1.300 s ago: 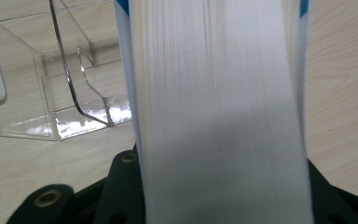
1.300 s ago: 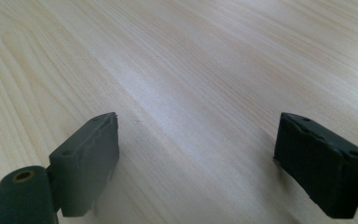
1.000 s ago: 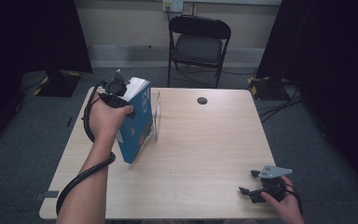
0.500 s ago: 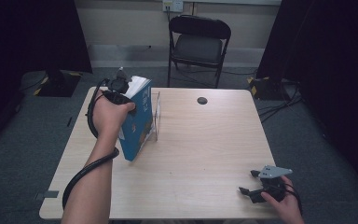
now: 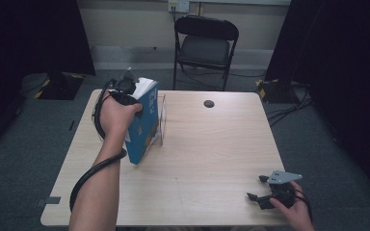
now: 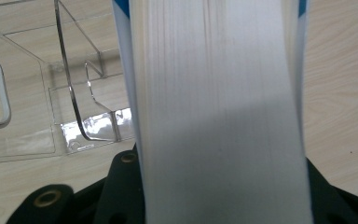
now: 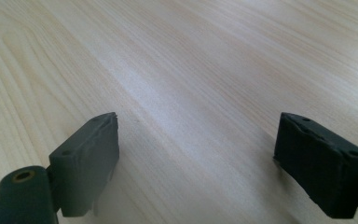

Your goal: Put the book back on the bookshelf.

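At 10 o'clock on the bench [image 5: 197, 168], the left tongs [image 5: 127, 89] are clamped on the top edge of the blue book [image 5: 144, 127], which leans tilted against the clear acrylic stand [image 5: 161, 120]. The step in hand looks like seating the book in a slot; next it needs uprighting and lowering between the dividers. At 5 o'clock, the right tongs [image 5: 260, 197] rest apart, holding nothing.

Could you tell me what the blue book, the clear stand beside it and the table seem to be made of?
The blue book: paper pages, seen as a white block of fine edges, in what looks like a glossy printed cover. The clear stand: see-through and glinting with bent edges, probably acrylic, though glass cannot be ruled out. The table: pale matt wood grain, either laminate or veneer.
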The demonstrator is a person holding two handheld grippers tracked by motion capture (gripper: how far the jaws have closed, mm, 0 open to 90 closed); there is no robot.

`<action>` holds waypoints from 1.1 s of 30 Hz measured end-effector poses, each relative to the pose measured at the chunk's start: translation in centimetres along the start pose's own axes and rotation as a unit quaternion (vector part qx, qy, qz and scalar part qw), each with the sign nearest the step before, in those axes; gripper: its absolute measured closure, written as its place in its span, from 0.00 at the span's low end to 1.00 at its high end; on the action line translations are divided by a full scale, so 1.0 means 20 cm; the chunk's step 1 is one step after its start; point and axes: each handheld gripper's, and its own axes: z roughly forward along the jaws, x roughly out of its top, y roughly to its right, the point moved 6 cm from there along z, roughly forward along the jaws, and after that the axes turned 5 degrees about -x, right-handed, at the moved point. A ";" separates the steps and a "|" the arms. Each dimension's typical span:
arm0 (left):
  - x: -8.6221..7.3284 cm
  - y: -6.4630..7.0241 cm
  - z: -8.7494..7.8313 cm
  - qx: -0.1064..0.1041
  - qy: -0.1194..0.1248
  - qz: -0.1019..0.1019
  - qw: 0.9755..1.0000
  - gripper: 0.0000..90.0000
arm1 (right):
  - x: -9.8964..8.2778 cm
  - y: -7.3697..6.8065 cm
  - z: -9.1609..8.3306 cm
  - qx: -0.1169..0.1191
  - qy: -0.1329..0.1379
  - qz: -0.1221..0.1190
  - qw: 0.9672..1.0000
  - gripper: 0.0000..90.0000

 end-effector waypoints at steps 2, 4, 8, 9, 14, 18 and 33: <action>0.01 0.00 0.00 0.000 0.001 -0.003 1.000 0.69 | 0.00 0.00 0.00 0.000 0.000 0.000 1.000 0.15; 0.01 -0.01 0.01 0.002 0.002 -0.006 1.000 0.69 | 0.00 0.00 0.00 0.000 0.000 0.000 1.000 0.15; 0.03 -0.02 0.03 -0.001 0.006 -0.012 1.000 0.69 | 0.00 0.00 0.00 0.000 0.000 0.000 1.000 0.15; 0.03 -0.02 0.03 -0.001 0.008 -0.016 1.000 0.69 | 0.00 0.00 0.00 0.000 0.000 0.000 1.000 0.15; 0.06 -0.02 0.05 0.001 0.012 -0.015 1.000 0.69 | 0.00 0.00 0.00 0.000 0.000 0.001 1.000 0.15; 0.07 -0.02 0.06 0.003 0.017 -0.022 1.000 0.69 | 0.00 0.00 0.00 0.000 0.000 0.001 1.000 0.15; 0.14 -0.02 0.10 0.011 0.033 -0.030 0.999 0.69 | 0.00 0.00 0.00 0.000 0.000 0.000 1.000 0.15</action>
